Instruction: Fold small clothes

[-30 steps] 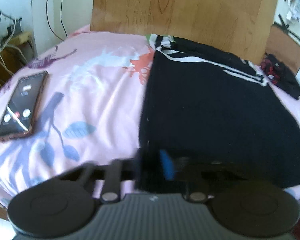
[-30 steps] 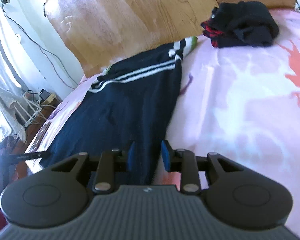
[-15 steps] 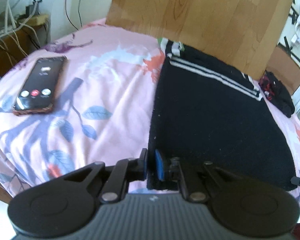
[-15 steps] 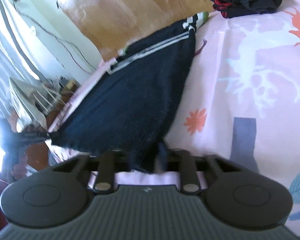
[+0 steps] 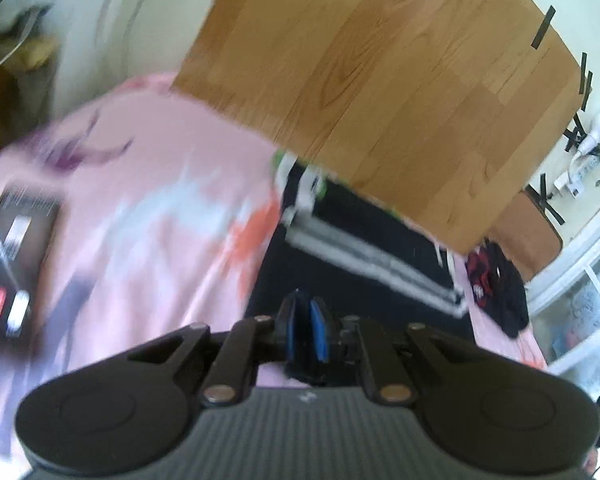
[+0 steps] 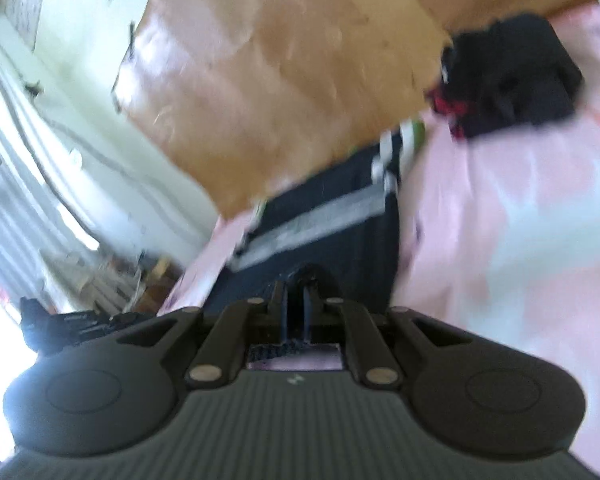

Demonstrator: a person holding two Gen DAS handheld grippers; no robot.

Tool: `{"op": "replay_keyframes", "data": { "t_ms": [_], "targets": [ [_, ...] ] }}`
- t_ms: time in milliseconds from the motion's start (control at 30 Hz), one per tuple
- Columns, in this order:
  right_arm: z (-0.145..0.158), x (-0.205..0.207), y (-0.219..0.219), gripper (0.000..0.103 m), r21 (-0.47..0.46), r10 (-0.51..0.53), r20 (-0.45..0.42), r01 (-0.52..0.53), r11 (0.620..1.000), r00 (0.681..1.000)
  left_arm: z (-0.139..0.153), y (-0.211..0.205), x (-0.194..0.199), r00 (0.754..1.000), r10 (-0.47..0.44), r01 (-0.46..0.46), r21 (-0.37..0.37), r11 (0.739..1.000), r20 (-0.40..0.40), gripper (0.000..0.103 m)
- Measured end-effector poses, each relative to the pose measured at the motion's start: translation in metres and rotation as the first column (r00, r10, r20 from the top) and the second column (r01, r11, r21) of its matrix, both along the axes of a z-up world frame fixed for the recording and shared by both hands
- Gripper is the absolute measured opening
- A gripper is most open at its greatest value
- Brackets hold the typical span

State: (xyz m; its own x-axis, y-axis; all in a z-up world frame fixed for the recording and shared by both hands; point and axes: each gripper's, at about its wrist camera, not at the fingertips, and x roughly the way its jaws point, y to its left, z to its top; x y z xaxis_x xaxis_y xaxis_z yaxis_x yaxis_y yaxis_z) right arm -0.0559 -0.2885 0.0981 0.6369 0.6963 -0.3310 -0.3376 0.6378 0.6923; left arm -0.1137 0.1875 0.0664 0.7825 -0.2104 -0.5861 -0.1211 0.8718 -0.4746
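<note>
Black left gripper (image 5: 305, 330) with blue-padded fingers (image 5: 317, 334), silver screws, ribbed grey housing.

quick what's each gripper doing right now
Left gripper: closed, pinching the near edge of the black garment.
Right gripper: closed on the same garment's edge.

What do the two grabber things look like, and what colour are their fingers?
Both look alike. The left gripper and the right gripper each have a grey ribbed body with a tiny pale logo, two round black discs at the sides, and black link bars with silver rivets. The left one's fingers carry bright blue pads; the right one's look darker. No cables or sleeves show.
</note>
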Motion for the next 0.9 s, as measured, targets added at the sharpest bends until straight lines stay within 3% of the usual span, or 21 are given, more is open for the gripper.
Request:
{"op": "replay_keyframes", "data": {
  "t_ms": [100,133,167,200,233,300,367,467,533,667,733,767,800,900],
  "targets": [
    [0.010,0.061,0.014,0.012,-0.029,-0.100,0.012,0.100,0.995,0.995,0.014,-0.011,0.076,0.999,0.032,-0.033,0.033,0.999,0.029,0.015],
    [0.009,0.081,0.021,0.015,-0.059,-0.158,0.018,0.159,0.986,0.987,0.015,-0.016,0.101,0.998,0.043,-0.046,0.069,0.997,0.038,0.028],
    [0.006,0.097,0.026,0.027,-0.091,-0.219,0.009,0.218,0.972,0.976,0.011,-0.021,0.121,0.997,0.072,-0.073,0.111,0.991,0.016,0.043],
    [0.003,0.108,0.027,0.036,-0.118,-0.258,-0.028,0.253,0.960,0.966,0.005,-0.024,0.133,0.994,0.106,-0.102,0.136,0.985,-0.026,0.041],
    [0.000,0.110,0.023,0.036,-0.123,-0.280,-0.074,0.270,0.955,0.957,-0.002,-0.024,0.137,0.992,0.113,-0.104,0.139,0.985,-0.059,0.037],
    [-0.003,0.090,0.013,0.038,-0.073,-0.229,-0.043,0.225,0.972,0.973,-0.019,-0.020,0.127,0.995,0.078,-0.069,0.124,0.990,-0.070,0.041],
    [-0.008,0.064,0.006,0.046,-0.099,-0.218,-0.011,0.216,0.971,0.976,-0.037,-0.012,0.111,0.991,0.098,-0.086,0.142,0.986,-0.087,0.044],
    [-0.023,0.049,0.001,0.047,-0.108,-0.207,-0.063,0.199,0.974,0.976,-0.058,-0.002,0.106,0.987,0.089,-0.077,0.093,0.993,-0.136,0.045],
    [-0.030,0.048,0.005,0.047,-0.105,-0.195,-0.089,0.186,0.977,0.977,-0.062,-0.005,0.107,0.985,0.082,-0.069,0.090,0.994,-0.149,0.046],
    [-0.030,0.038,0.022,0.047,-0.140,-0.160,-0.045,0.152,0.978,0.986,-0.058,-0.025,0.114,0.992,0.046,-0.029,0.149,0.988,-0.115,0.052],
    [-0.031,0.040,0.033,0.044,-0.189,-0.148,-0.031,0.139,0.972,0.989,-0.060,-0.036,0.124,0.993,0.035,-0.012,0.190,0.982,-0.116,0.046],
    [-0.029,0.043,0.040,0.029,-0.209,-0.158,-0.024,0.150,0.966,0.987,-0.062,-0.039,0.128,0.992,0.036,-0.011,0.201,0.979,-0.121,0.025],
    [-0.029,0.045,0.042,0.008,-0.214,-0.158,-0.017,0.151,0.965,0.987,-0.064,-0.038,0.130,0.990,0.035,-0.007,0.199,0.980,-0.135,0.013],
    [-0.024,0.044,0.047,0.008,-0.220,-0.141,0.004,0.138,0.966,0.990,-0.064,-0.034,0.117,0.992,0.022,-0.001,0.166,0.986,-0.124,0.008]
  ]
}}
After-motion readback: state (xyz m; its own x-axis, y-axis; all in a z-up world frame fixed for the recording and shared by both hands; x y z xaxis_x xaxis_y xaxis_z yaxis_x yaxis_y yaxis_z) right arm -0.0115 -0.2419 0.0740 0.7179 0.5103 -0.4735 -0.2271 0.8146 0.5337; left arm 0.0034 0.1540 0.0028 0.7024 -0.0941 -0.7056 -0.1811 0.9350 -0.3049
